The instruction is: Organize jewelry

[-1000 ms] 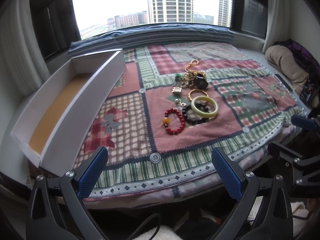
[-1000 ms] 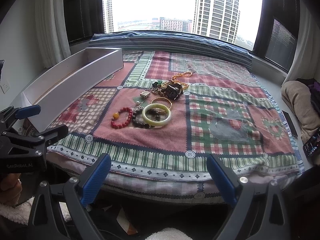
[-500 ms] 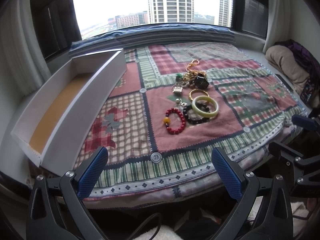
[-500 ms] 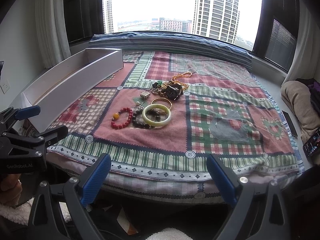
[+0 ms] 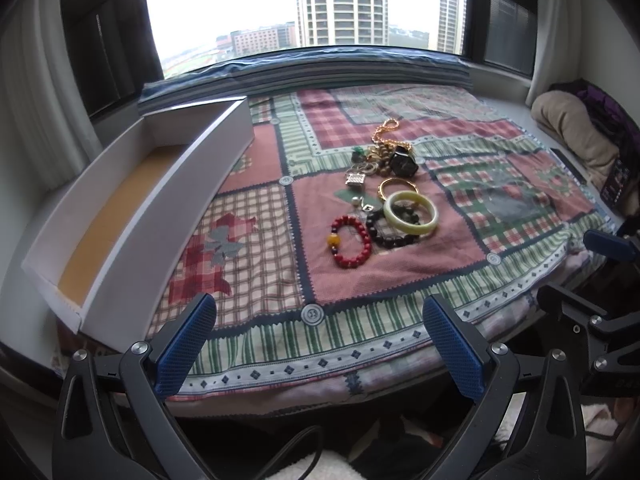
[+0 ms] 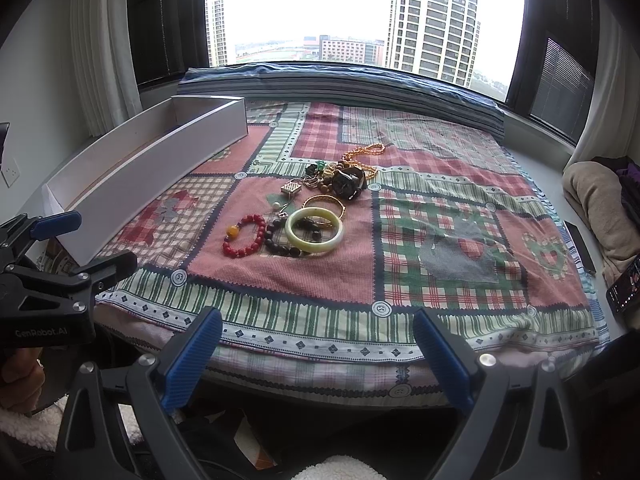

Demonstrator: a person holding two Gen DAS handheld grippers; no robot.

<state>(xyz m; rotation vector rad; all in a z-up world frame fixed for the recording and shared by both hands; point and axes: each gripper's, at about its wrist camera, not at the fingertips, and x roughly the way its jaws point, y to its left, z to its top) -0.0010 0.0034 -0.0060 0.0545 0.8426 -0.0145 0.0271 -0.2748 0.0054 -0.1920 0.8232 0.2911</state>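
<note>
A heap of jewelry lies mid-cloth on the patchwork cloth [image 5: 256, 240]: a red bead bracelet [image 5: 351, 241] [image 6: 245, 236], a pale green bangle [image 5: 410, 212] [image 6: 314, 231] resting over a dark bead bracelet [image 5: 390, 236], a gold bangle [image 5: 399, 187], a black watch [image 5: 403, 163] [image 6: 348, 182] and a gold chain [image 5: 387, 130]. A long white box [image 5: 132, 216] [image 6: 152, 168] with a tan floor stands open at the left. My left gripper [image 5: 320, 344] hangs open near the cloth's front edge, well short of the jewelry. My right gripper [image 6: 316, 352] is open too, holding nothing.
A folded beige blanket [image 5: 576, 136] and a dark phone [image 6: 624, 292] sit at the right. A striped cushion [image 6: 340, 84] runs along the window at the back. A hand [image 6: 20, 376] holds the left gripper at the lower left of the right wrist view.
Both views have crept slightly forward toward the cloth. The jewelry and the box have not moved, and both grippers stay open.
</note>
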